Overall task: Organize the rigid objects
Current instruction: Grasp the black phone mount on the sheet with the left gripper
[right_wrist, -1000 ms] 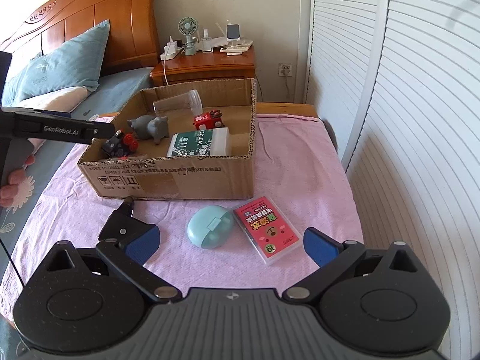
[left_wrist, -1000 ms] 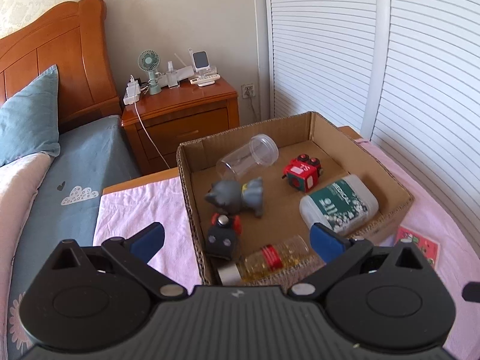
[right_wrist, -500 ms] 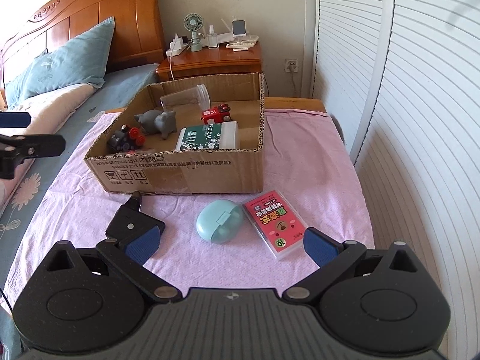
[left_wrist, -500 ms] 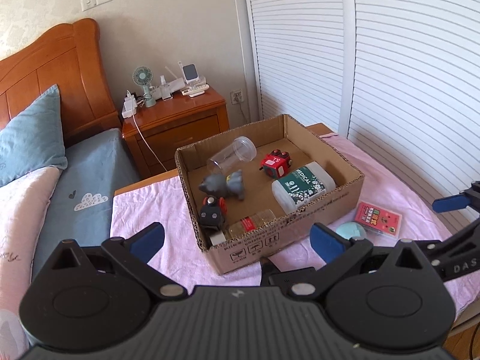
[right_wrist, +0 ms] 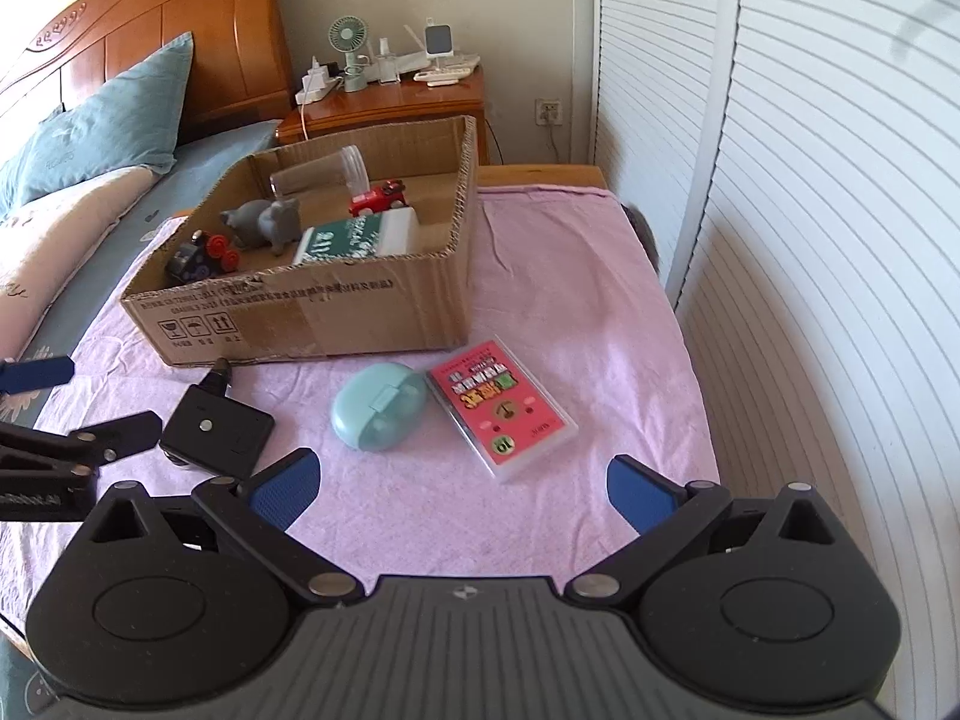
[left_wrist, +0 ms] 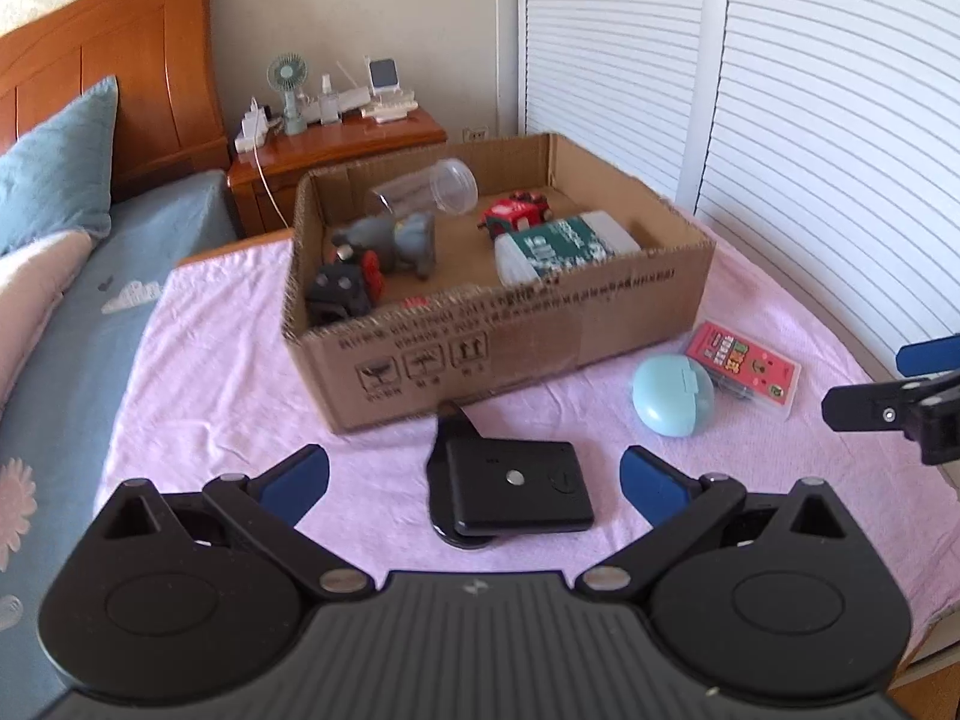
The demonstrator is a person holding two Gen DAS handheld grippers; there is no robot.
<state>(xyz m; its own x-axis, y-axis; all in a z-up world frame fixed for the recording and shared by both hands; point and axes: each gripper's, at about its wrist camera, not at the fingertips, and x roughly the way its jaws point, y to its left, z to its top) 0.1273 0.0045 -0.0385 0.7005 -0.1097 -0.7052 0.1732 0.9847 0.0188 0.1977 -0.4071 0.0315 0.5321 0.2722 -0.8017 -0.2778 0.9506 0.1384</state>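
Pink cloth (right_wrist: 540, 276) under cardboard box (right_wrist: 336, 312), beside louvered doors (right_wrist: 810, 180).

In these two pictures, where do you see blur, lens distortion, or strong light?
Left wrist view: the print on the cardboard box is slightly smeared; the slatted doors bow from the fisheye lens. Right wrist view: daylight brightens the same doors, which also curve; the red card box stays fairly sharp, and dark corners frame both pictures.
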